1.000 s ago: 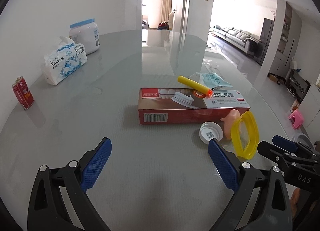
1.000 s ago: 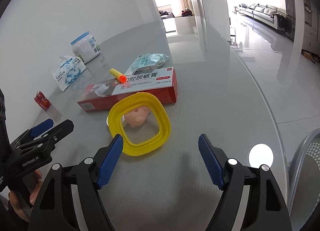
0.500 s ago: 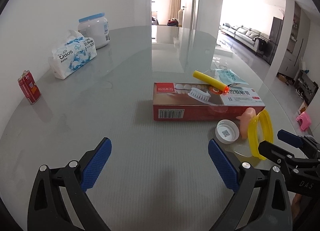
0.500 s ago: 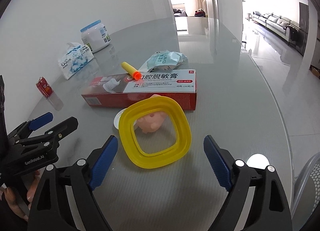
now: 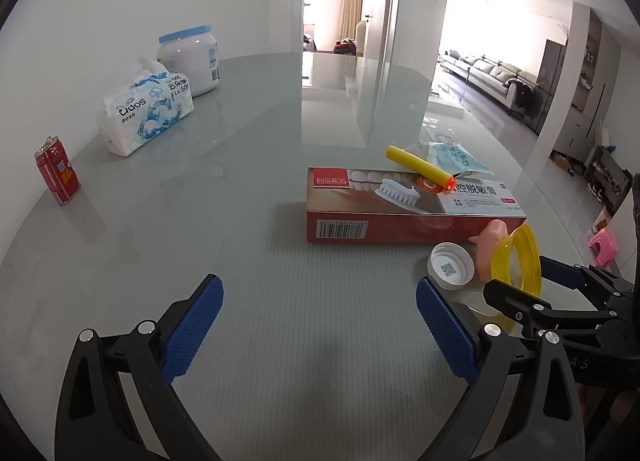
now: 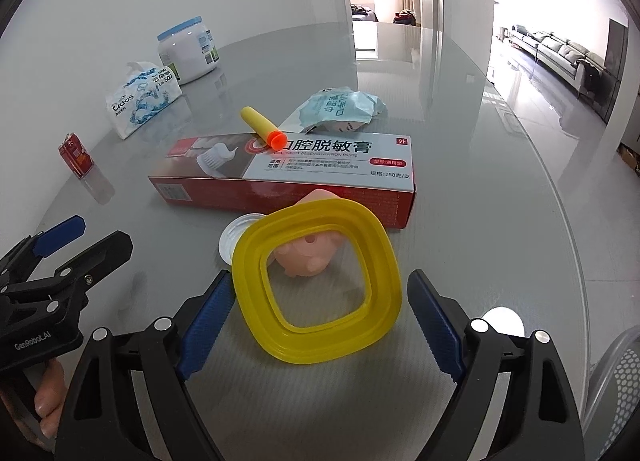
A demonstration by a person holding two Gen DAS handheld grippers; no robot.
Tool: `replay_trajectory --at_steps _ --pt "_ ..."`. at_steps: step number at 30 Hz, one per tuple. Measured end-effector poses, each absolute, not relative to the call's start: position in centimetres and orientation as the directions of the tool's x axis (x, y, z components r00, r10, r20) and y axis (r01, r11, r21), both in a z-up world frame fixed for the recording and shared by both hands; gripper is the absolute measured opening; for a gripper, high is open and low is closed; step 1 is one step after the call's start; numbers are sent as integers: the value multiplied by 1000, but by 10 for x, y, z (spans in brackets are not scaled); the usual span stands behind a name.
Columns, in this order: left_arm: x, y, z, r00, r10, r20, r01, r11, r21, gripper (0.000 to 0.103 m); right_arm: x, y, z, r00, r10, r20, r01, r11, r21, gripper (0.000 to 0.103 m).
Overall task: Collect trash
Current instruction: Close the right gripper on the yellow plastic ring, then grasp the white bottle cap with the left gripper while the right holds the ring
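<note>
So it's a glossy grey glass tabletop (image 5: pixel 280 341), with a long red-and-white toothpaste box (image 6: pixel 288 177) lying flat mid-table and a crumpled pale-blue wrapper (image 6: pixel 340 109) behind it. Just in front sit a white bottle cap (image 5: pixel 450 270), a small pink figurine (image 5: pixel 490 245) and a yellow square plastic ring (image 6: pixel 316 281). Over by the wall: small red can (image 5: pixel 56 175), blue-and-white tissue pack (image 5: pixel 146 111), white jar with a blue lid (image 5: pixel 190 59).

Tissue pack (image 5: pixel 147 111) reads "Udos", "500". Toothpaste box (image 6: pixel 288 171): "口腔脱敏膏", "150克/支". Left gripper (image 6: pixel 60 245) body: "GenRobot.AI". White cap (image 5: pixel 450 266) carries a QR code.

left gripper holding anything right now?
No: in the left wrist view the left gripper has its jaws wide apart over bare table, nothing between them.
</note>
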State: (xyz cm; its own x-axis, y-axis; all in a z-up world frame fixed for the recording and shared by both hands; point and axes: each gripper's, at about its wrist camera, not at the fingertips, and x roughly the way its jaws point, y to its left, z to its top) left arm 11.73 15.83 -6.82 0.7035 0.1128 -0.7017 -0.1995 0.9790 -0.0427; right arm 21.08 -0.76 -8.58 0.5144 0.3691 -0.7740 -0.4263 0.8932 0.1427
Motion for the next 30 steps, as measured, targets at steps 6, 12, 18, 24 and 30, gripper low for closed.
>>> replay_trajectory --at_steps 6,12,18,24,30 --pt "117 158 -68 704 115 -701 -200 979 -40 95 209 -6 -84 524 368 -768 -431 892 134 72" --pt "117 158 -69 705 114 -700 -198 979 -40 95 200 -6 -81 554 357 -752 -428 897 110 71" --pt "118 157 -69 709 101 -698 -181 983 -42 95 182 -34 -74 576 373 -727 -356 915 188 71" --pt "118 141 -71 705 63 -706 -133 990 -45 95 155 -76 -76 601 350 -718 -240 936 256 71" --pt "123 122 -71 690 41 -723 -89 996 -29 95 133 -101 -74 618 342 -708 -194 939 285 71"
